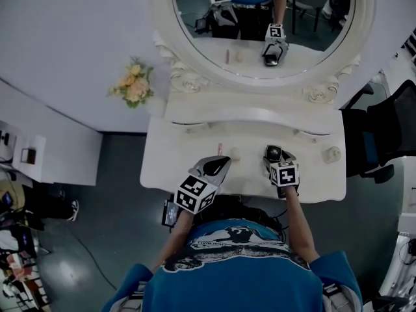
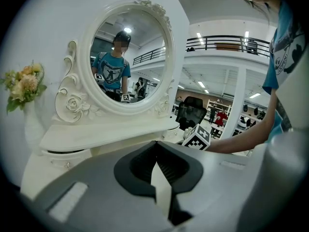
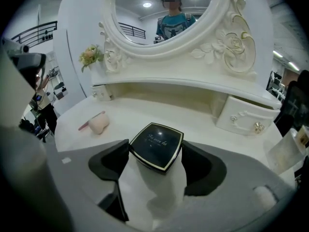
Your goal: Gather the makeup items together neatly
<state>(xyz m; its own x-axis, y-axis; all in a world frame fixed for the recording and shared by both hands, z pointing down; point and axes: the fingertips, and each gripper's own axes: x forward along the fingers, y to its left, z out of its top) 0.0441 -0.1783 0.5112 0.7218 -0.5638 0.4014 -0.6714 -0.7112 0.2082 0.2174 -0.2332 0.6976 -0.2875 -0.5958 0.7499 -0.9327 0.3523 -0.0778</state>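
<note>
My right tool (image 3: pixel 155 154) grasps the black square compact (image 3: pixel 157 143) by its sides at the front of the white bench (image 3: pixel 193 111). A makeup sponge (image 3: pixel 99 124) lies well apart, leftward. My left tool (image 2: pixel 156 151) is clenched, empty.

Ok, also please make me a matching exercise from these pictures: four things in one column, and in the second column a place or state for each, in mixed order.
1. black compact
2. beige sponge
3. flowers
4. left gripper

A. beside the mirror, to its left
B. fingers together, nothing between them
C. between the fingers of the right gripper
D. lying free on the table

Pairs: 1-C, 2-D, 3-A, 4-B
</note>
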